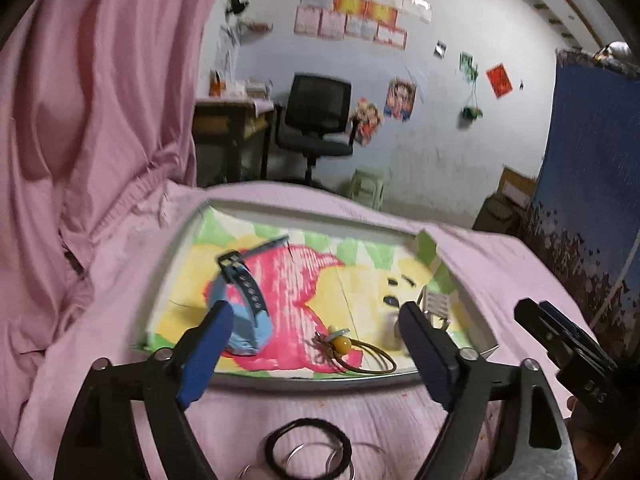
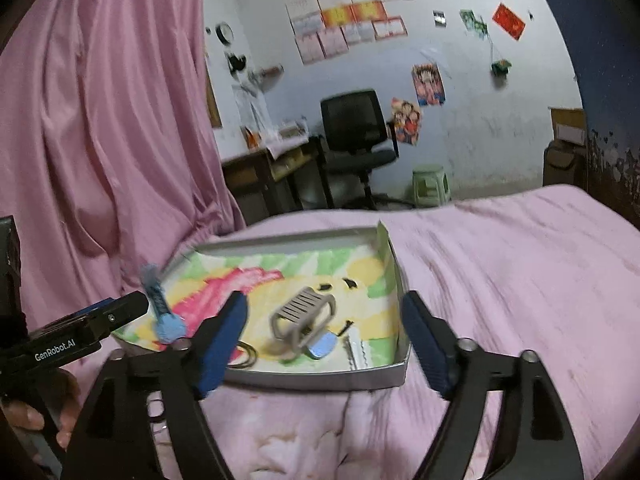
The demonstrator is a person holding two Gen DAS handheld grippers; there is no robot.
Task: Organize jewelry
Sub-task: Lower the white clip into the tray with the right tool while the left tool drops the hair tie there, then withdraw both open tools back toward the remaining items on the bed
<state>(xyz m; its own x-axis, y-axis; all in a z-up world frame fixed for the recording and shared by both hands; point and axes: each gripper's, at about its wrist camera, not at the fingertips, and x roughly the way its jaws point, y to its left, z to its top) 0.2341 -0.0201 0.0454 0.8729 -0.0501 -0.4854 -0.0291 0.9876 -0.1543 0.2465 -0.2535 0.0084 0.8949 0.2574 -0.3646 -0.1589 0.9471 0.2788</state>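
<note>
Both grippers wide open and empty, left gripper (image 1: 316,328) and right gripper (image 2: 324,320) over tin tray (image 1: 176,256) on pink bed, blue watch (image 1: 244,300) and hair tie (image 1: 360,354) inside tray, black band (image 1: 308,444) on sheet below, office chair (image 1: 316,120) behind.

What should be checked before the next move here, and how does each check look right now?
1. Left tool open and empty: ok.
2. Right tool open and empty: ok.
3. Blue watch inside tray: ok.
4. Watch lying settled: cannot tell, blurred.
5. Black hair tie in tray: not ok, it lies on the pink cover in front of the tray.
6. Bare room in tray: ok.
</note>
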